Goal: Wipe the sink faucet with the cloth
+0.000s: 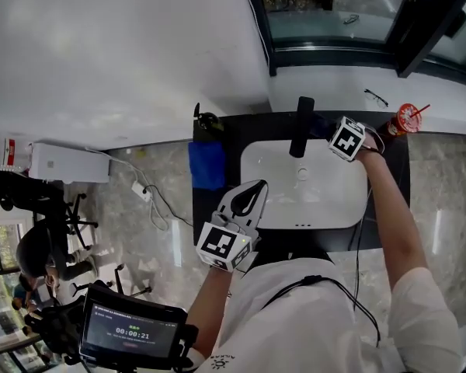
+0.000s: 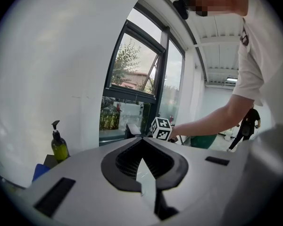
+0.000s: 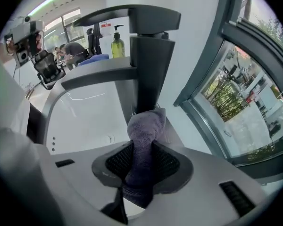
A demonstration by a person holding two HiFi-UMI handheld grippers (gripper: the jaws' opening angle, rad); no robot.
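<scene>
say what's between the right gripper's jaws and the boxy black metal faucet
Bunched purple-grey terry cloth, clamped there, tip at the faucet base; right gripper view.

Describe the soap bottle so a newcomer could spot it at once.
Start at the white sink set in the dark counter. On the counter's left end, against the wall behind a blue item, stands the soap bottle. It is the only upright olive-green bottle with a black pump top.

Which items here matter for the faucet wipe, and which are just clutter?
Job: faucet, grey cloth gripped in the right tool, sink.
Lying about: soap bottle, blue cloth, red cup, empty left tool.
</scene>
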